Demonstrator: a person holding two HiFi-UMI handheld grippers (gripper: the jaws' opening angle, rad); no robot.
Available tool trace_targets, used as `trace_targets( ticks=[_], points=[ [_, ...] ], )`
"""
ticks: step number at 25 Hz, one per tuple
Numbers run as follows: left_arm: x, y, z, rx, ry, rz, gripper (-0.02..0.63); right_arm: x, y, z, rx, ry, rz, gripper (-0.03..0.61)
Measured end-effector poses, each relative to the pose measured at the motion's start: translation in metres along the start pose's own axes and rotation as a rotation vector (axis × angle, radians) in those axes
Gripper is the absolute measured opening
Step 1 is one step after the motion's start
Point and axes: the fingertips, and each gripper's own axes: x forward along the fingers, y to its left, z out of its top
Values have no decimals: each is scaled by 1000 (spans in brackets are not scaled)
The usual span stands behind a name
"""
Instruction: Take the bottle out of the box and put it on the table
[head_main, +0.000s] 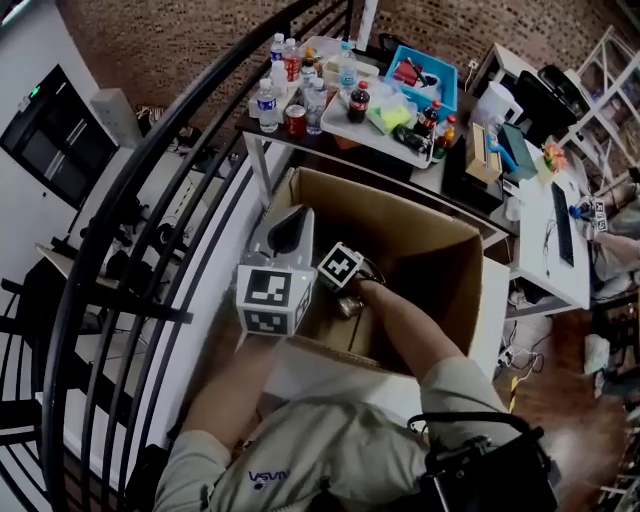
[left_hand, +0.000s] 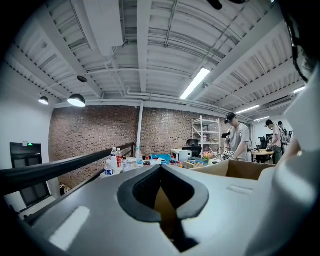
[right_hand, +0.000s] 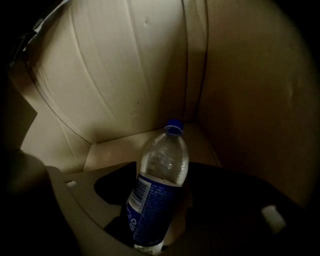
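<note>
My right gripper (right_hand: 156, 212) clamps the bottle (right_hand: 161, 167) deep in the box (right_hand: 125, 75) — next, lift straight up. My left gripper (left_hand: 162, 192) — jaws together, empty.

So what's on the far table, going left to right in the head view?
Water bottle → red can → dark bottle → blue bin.
</note>
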Motion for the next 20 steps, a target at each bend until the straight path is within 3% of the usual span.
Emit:
trace_targets(
  ticks=[2,10,16,20],
  points=[
    [1,1,-1,-5,1,3,0,7,8,2,6,-30,33,322],
    [4,0,-4,-4,5,1,0,3,-3,-17,30,67,-45,301],
    [3,4,-4,-11,-2,11,0,-12,4,1,13,22,-15,288],
    [5,4,-3,-2,-7,11,0,-42,-4,17,36,-39,-44,287]
  ],
)
